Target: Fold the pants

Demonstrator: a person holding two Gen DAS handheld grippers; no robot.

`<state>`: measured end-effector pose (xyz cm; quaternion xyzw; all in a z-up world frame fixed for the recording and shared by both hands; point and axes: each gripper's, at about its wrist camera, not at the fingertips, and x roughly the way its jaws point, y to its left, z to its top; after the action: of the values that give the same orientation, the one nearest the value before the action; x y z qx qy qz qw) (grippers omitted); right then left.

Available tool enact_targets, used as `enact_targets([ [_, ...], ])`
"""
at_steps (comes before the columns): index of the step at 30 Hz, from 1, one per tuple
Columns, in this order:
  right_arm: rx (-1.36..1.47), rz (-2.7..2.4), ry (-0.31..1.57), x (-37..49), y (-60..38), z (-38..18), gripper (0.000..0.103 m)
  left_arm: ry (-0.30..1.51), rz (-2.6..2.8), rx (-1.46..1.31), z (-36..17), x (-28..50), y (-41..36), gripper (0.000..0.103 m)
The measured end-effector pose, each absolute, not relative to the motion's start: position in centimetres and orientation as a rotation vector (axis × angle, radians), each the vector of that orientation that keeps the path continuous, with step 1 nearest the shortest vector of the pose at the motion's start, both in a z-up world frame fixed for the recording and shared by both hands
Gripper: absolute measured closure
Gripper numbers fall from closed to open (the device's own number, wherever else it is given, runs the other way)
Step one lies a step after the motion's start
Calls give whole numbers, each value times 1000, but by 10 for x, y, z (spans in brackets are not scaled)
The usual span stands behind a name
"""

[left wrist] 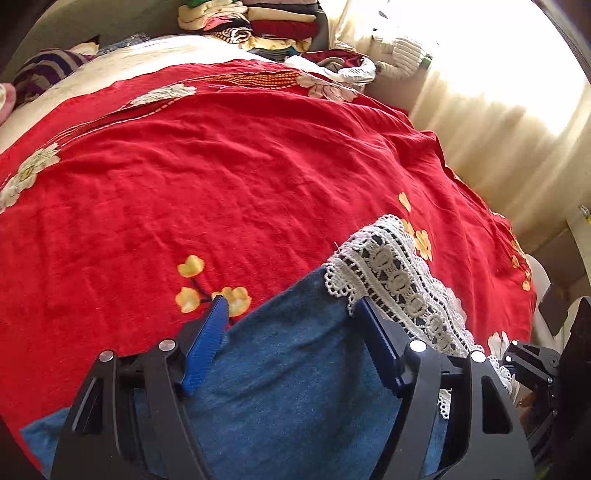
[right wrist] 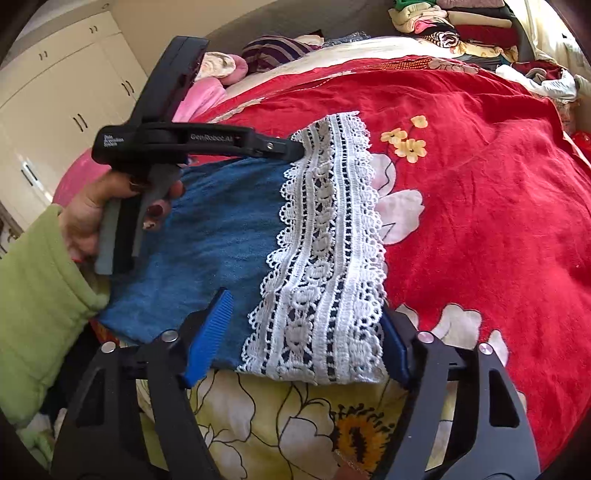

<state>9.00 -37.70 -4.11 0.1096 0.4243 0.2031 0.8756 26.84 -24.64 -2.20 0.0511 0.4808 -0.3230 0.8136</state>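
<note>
Blue denim pants [right wrist: 221, 236] with a white lace cuff [right wrist: 328, 258] lie folded on a red flowered bedspread [right wrist: 480, 206]. My left gripper [left wrist: 293, 302] is open above the denim [left wrist: 288, 369], its right finger beside the lace cuff [left wrist: 399, 280]. From the right wrist view it [right wrist: 295, 149] reaches the far end of the lace. My right gripper [right wrist: 306, 306] is open, straddling the near end of the lace cuff, jaws on either side.
Stacks of folded clothes [left wrist: 258, 22] sit at the bed's far end, with loose garments [left wrist: 343, 66] beside them. A curtain [left wrist: 491, 122] hangs along one side. White wardrobes [right wrist: 55, 92] stand behind. A yellow sunflower sheet [right wrist: 295, 424] lies below the pants.
</note>
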Motion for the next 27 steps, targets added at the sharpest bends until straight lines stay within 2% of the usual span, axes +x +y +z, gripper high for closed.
enact_targets([
  [4, 273, 459, 886, 95, -375, -44, 43, 1040, -702, 81, -30, 269, -244, 32],
  [6, 294, 472, 887, 97, -375, -44, 52, 1050, -688, 83, -30, 268, -246, 34],
  [7, 303, 483, 885, 98, -375, -43, 57, 1056, -684, 86, -29, 267, -247, 43],
  [8, 317, 502, 888, 99, -375, -44, 60, 1061, -693, 83, -27, 265, -250, 58],
  [10, 332, 524, 893, 101, -372, -43, 66, 1052, -694, 97, -25, 260, -254, 71],
  [12, 328, 543, 895, 102, -368, -42, 73, 1029, -685, 131, -23, 253, -258, 77],
  [16, 310, 582, 876, 103, -356, -29, 77, 1016, -694, 98, -13, 252, -248, 89],
  [27, 144, 741, 765, 93, -284, 24, 77, 877, -692, -175, 34, 230, -150, 90],
])
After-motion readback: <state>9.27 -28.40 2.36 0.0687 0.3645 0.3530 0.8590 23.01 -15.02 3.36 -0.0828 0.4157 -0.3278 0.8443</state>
